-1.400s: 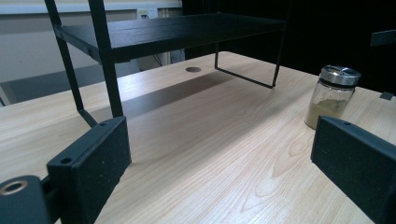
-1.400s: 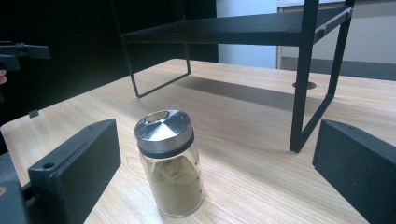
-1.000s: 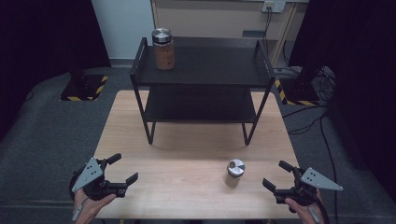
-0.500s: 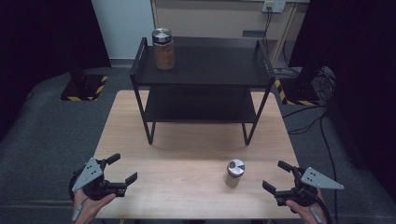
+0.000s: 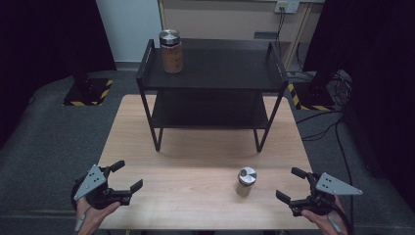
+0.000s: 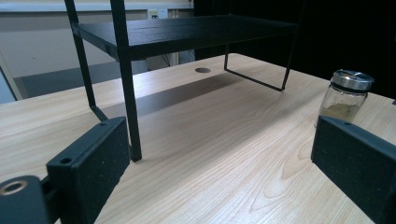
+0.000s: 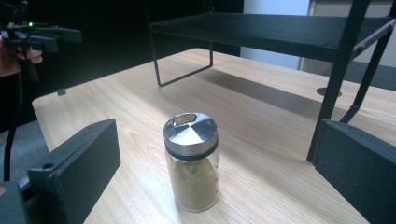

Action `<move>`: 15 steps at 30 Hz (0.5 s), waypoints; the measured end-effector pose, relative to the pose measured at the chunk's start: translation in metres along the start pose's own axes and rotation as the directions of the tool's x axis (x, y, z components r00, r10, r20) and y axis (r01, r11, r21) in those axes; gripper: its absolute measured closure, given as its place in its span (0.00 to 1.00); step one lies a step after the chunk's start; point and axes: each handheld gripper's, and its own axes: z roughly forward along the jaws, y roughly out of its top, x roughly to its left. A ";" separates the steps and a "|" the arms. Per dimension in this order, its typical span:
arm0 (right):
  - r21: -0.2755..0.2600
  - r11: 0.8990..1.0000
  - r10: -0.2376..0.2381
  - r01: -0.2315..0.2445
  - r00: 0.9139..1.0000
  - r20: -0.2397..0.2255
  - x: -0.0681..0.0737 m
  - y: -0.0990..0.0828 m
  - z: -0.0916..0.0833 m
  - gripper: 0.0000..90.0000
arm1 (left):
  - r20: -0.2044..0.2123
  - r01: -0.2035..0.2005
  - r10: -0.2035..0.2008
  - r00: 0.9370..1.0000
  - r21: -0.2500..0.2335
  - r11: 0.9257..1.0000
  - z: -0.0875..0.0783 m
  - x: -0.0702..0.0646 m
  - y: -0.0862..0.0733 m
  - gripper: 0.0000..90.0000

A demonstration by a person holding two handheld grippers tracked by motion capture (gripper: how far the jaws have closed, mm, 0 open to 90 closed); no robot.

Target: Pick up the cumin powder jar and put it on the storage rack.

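A small glass spice jar [image 5: 246, 181] [image 7: 191, 161] [image 6: 345, 95] with a silver lid and tan powder stands upright on the wooden table [image 5: 195, 161], front right. My right gripper [image 5: 291, 185] [image 7: 215, 163] is open just to the jar's right, and the jar stands ahead of its jaws without touching them. My left gripper [image 5: 126, 177] [image 6: 219, 163] is open at the table's front left corner with nothing between its jaws. A larger jar [image 5: 171, 51] with brown contents and a silver lid stands on the left of the black shelf's [image 5: 210, 73] top level.
The black two-level metal shelf [image 6: 187, 32] [image 7: 280, 28] stands across the back half of the table; its lower level holds nothing visible. Bare wood lies between the two grippers. Grey floor, cables and dark curtains surround the table.
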 end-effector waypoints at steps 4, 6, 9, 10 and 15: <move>0.022 0.999 -0.023 0.024 1.000 -0.016 -0.001 0.008 0.005 0.01 | 0.000 -0.001 0.001 1.000 -0.001 1.000 0.000 0.000 0.000 0.03; 0.040 0.999 -0.033 0.034 0.999 -0.029 -0.003 0.013 0.010 0.02 | -0.001 -0.002 0.002 1.000 0.000 1.000 -0.001 0.000 0.000 0.03; 0.076 0.996 -0.042 0.045 0.998 -0.044 -0.004 0.018 0.020 0.02 | 0.004 -0.006 0.006 1.000 0.004 1.000 0.000 0.000 0.000 0.03; 0.085 0.995 -0.047 0.051 0.998 -0.045 -0.003 0.019 0.024 0.02 | 0.005 -0.009 0.009 1.000 0.006 1.000 0.000 -0.001 0.001 0.03; 0.117 0.991 -0.051 0.057 0.997 -0.055 -0.004 0.020 0.041 0.03 | 0.013 -0.016 0.016 1.000 0.012 1.000 0.002 -0.001 0.002 0.03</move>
